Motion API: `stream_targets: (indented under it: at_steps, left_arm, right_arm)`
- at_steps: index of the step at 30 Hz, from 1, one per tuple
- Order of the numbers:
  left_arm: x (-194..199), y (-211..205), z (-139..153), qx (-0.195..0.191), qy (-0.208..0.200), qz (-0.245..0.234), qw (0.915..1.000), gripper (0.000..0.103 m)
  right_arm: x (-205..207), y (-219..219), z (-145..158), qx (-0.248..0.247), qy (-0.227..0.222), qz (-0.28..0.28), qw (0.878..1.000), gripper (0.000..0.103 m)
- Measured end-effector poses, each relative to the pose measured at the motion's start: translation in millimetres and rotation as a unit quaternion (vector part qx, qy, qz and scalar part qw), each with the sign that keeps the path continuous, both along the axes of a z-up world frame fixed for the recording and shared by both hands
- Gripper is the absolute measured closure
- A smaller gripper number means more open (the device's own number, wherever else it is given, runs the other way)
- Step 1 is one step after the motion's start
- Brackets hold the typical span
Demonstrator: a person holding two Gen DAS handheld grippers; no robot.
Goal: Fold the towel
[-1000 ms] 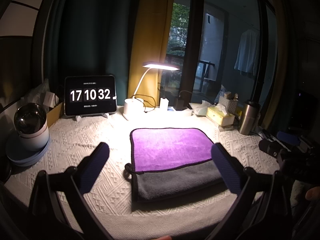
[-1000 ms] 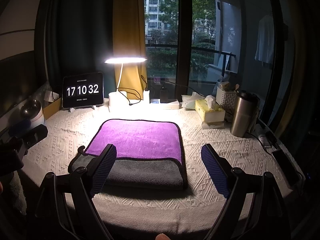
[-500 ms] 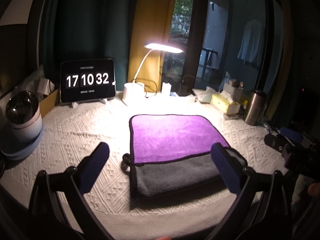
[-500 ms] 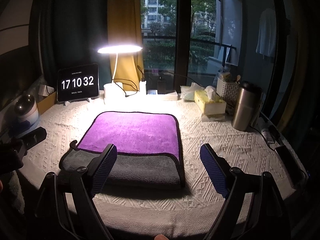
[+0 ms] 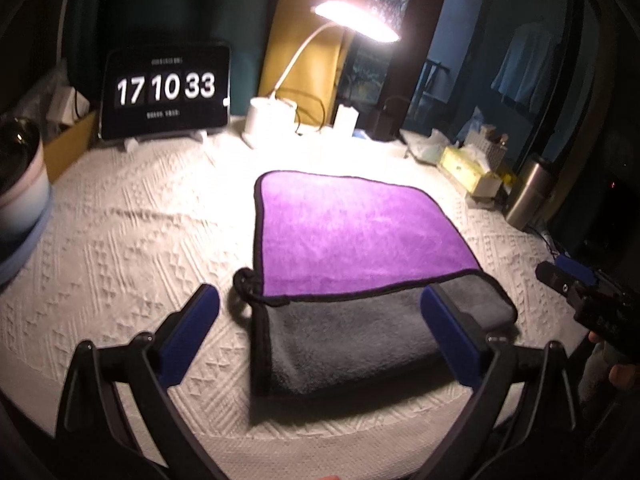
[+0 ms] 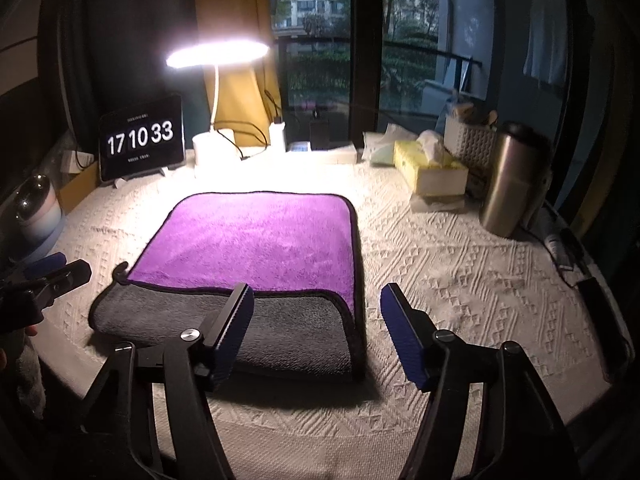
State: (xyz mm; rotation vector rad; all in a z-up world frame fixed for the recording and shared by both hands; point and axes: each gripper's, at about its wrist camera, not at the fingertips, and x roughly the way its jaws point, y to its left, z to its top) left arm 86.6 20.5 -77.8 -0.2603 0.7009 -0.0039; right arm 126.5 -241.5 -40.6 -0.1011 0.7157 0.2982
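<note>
A towel, purple on one side and grey on the other with a black hem, lies folded on the white patterned tablecloth; the purple layer sits on top and a grey strip shows along the near edge. It also shows in the right wrist view. My left gripper is open, low over the towel's near left corner, by its black hanging loop. My right gripper is open over the towel's near right corner. Each gripper appears at the other view's edge.
A lit desk lamp and a tablet clock stand at the back. A tissue box and steel flask stand on the right, a round white device on the left. A phone lies near the right edge.
Both grippers have moved forward and down toward the towel's near edge. The towel has not moved. The clock has ticked from 32 to 33.
</note>
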Motion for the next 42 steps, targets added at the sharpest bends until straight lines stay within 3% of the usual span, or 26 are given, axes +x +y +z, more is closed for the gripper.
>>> stream_targets:
  at_steps: [2,4,7,20,22,23,30,33,36,42]
  left_arm:
    - [6.6,1.3,-7.4,-0.002,0.014,-0.001,0.9999,0.011]
    - [12.0,3.0,-14.8,-0.007,0.028,0.001,0.9996,0.012]
    - [17.2,4.5,-22.9,-0.01,0.042,0.004,0.9991,0.013]
    - [34.8,8.7,-50.1,-0.016,0.096,0.014,0.9952,0.032]
    - [35.8,9.4,-53.1,-0.016,0.101,0.015,0.9946,0.037]
    - [36.2,9.6,-53.8,-0.015,0.103,0.015,0.9944,0.044]
    - [34.7,9.3,-57.4,0.017,0.109,0.028,0.9935,0.069]
    - [32.2,10.6,-57.7,0.022,0.105,0.031,0.9938,0.078]
    - [29.4,8.0,-54.9,0.035,0.097,0.029,0.9943,0.082]
    - [24.8,2.0,-42.1,0.061,0.071,0.026,0.9953,0.082]
  right_arm:
    - [9.4,-2.5,-7.5,0.003,0.013,0.002,1.0,0.043]
    - [16.8,-4.5,-15.2,0.004,0.025,0.004,1.0,0.045]
    - [30.3,-8.0,-30.7,0.013,0.05,0.013,0.999,0.057]
    - [67.0,-14.3,-72.7,0.007,0.106,0.028,0.994,0.066]
    - [69.9,-13.8,-76.3,0.005,0.111,0.031,0.993,0.066]
    - [70.7,-12.8,-77.9,0.004,0.114,0.033,0.993,0.066]
    - [72.9,-6.5,-85.8,-0.009,0.114,0.049,0.992,0.067]
    - [72.8,-6.7,-85.5,-0.008,0.112,0.052,0.992,0.081]
    - [69.1,-4.4,-83.6,-0.012,0.105,0.054,0.993,0.094]
    - [57.3,-2.0,-70.7,-0.027,0.072,0.054,0.996,0.096]
